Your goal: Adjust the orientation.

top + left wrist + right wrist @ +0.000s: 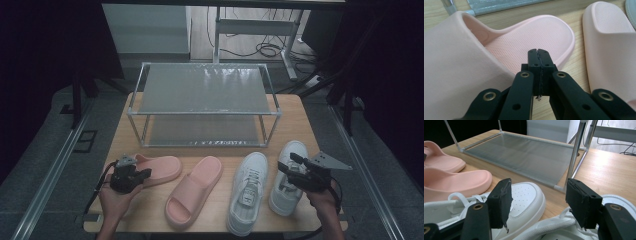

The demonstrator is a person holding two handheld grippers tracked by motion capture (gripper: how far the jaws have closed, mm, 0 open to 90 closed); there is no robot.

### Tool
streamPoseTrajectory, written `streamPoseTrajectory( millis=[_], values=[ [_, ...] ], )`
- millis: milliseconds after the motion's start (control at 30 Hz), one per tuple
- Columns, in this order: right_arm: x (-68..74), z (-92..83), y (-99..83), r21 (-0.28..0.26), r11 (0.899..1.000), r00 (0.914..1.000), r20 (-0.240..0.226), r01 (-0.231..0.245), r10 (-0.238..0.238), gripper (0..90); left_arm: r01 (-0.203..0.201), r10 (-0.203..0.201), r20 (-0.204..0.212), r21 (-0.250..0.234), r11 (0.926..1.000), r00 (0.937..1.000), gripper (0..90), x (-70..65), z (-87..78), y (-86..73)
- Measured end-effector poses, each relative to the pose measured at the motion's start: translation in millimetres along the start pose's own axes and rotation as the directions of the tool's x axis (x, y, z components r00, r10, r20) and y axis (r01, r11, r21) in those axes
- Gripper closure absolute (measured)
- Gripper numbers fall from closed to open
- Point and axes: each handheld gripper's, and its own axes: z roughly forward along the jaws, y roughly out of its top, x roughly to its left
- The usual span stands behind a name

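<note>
Two pink slides and two white sneakers lie in a row on the wooden table (300,115). The left pink slide (157,168) (531,37) lies under my left gripper (142,175) (539,51), whose jaws are shut with nothing between them, just above the footbed. The second pink slide (192,192) (609,47) (454,182) lies to its right. My right gripper (290,162) (537,202) stands open over the right white sneaker (287,185) (616,202), with the left white sneaker (247,192) (524,197) beside it.
A two-tier metal shoe rack (205,90) (524,155) with mesh shelves stands at the back of the table, both shelves bare. Its front posts (575,152) stand close behind the sneakers. Cables and a desk frame (260,30) lie on the floor beyond.
</note>
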Motion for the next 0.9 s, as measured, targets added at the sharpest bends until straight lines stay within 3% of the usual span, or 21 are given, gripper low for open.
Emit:
streamPoseTrajectory(
  millis=[167, 500, 900],
  values=[
    [-0.8, 0.4, -1.3, 0.006, 1.000, 1.0000, 0.000, -0.003, 0.003, 37.8, -0.009, 0.009, 0.000, 0.013, 0.9999, 1.0000, 90.0, 0.7, -2.9, -1.9],
    [-0.9, -3.5, -0.9, 0.001, 1.000, 1.0000, 0.005, -0.004, 0.004, 37.7, 0.018, -0.019, 0.027, 0.014, 0.9997, 0.9995, 90.0, 12.0, -19.0, -16.9],
    [-1.3, -1.7, -2.6, 0.010, 1.000, 1.0000, 0.004, -0.008, 0.008, 37.7, 0.001, -0.002, 0.044, 0.040, 0.9992, 0.9990, 90.0, 25.2, -33.6, -26.6]
  ],
)
